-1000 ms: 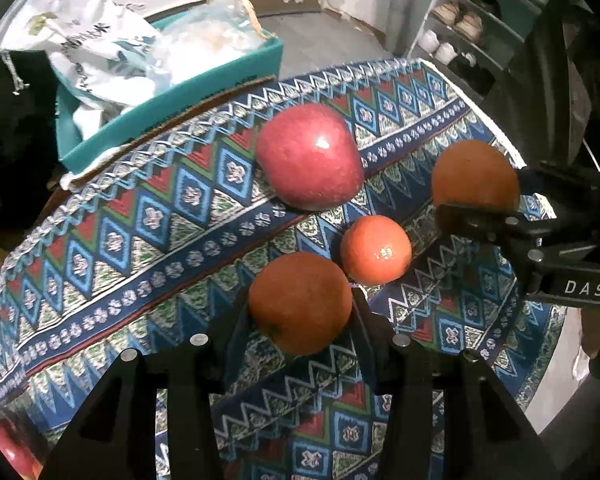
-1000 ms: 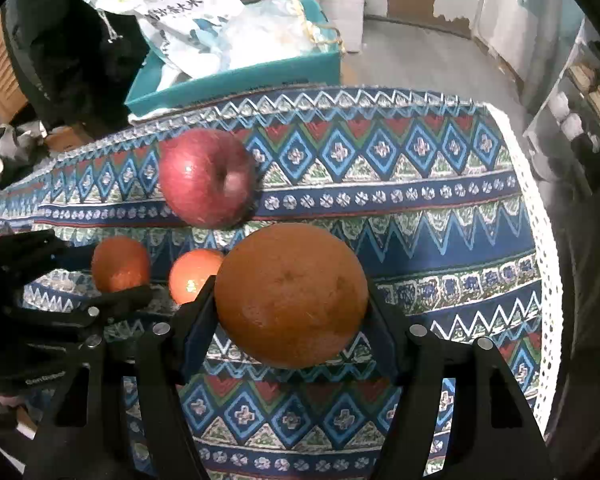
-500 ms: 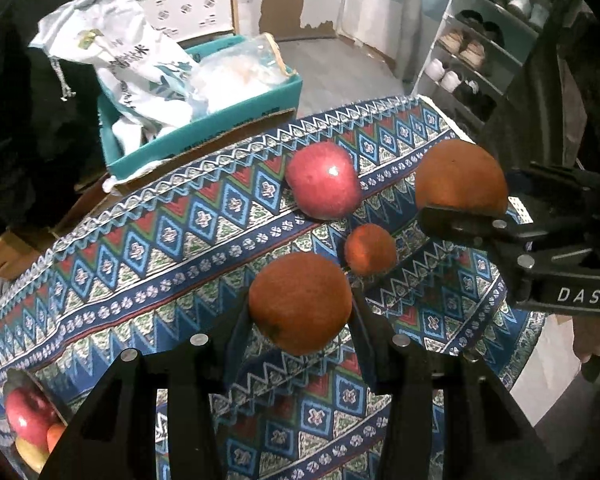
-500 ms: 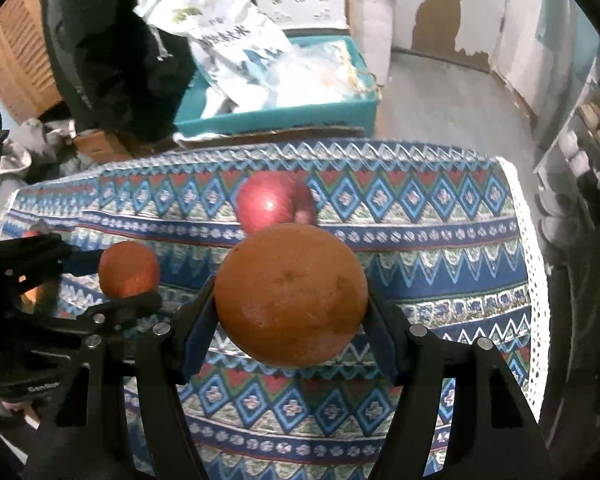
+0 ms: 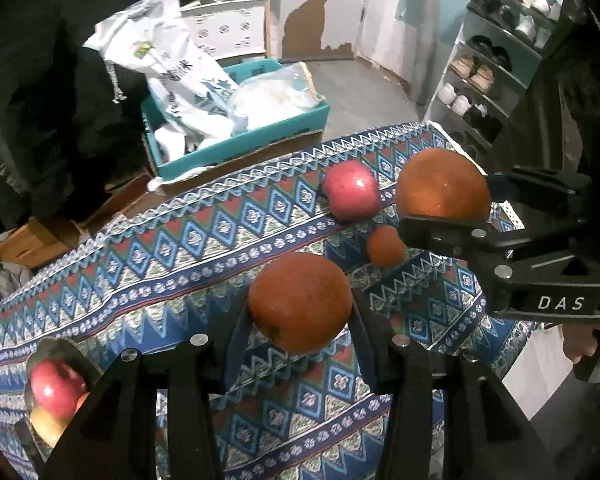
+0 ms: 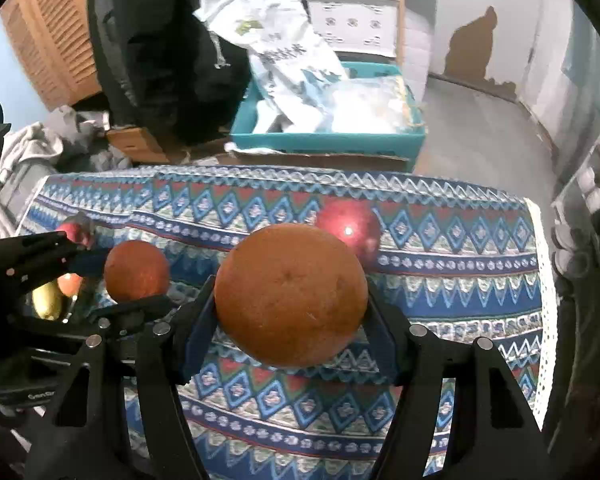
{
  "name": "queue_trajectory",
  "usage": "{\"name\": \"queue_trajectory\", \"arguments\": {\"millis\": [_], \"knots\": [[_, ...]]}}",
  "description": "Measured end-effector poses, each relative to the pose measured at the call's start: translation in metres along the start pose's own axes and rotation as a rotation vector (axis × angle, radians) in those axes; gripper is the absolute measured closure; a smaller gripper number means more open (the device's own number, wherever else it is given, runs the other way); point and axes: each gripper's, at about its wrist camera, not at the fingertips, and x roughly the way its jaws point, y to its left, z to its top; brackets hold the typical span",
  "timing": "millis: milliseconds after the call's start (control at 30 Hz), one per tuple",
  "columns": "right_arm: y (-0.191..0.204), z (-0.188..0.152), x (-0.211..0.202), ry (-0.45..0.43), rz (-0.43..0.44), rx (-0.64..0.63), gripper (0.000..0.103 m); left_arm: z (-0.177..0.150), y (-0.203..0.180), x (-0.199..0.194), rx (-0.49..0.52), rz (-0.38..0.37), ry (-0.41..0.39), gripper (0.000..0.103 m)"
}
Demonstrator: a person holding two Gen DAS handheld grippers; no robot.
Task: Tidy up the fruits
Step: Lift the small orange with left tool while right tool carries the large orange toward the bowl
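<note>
Oranges in both tools right now, one each. Left tool [image 5: 300, 312] is clamped on the smaller orange [image 5: 300, 300], pads pressed against both its sides, and it's held up in the air above the patterned tablecloth [image 5: 188, 248]. Right tool [image 6: 290, 300] is clamped on the bigger orange [image 6: 290, 294] the same way, also off the surface. From the left camera you can see the right tool off to the right with its orange, and the right camera shows the left tool down at the left with its fruit.

Still sitting on the surface: a red apple [image 5: 352, 196] toward the far edge of the cloth, and a small tangerine [image 5: 385, 246] just beside it on the near side, not quite touching as far as I can make out. Down in the lower left of the left view there's a shiny metal bowl [image 5: 66, 350] with a red apple and something yellow in it, partly hidden behind the tool's finger.

Past the far edge of the surface there's a teal crate [image 6: 324, 146] stuffed with white plastic bags [image 6: 284, 44], and a shoe rack [image 5: 488, 64] off to the right.
</note>
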Motion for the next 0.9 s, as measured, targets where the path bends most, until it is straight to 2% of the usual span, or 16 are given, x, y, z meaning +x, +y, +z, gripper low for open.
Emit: {"name": "queue_trajectory", "arguments": {"millis": [600, 900], "knots": [[0.077, 0.016, -0.011, -0.029, 0.084, -0.118, 0.036, -0.044, 0.051, -0.057, -0.096, 0.081, -0.041, 0.055], [0.121, 0.016, 0.001, 0.002, 0.140, -0.178, 0.036, -0.074, 0.083, -0.074, -0.167, 0.114, -0.036, 0.055]]}}
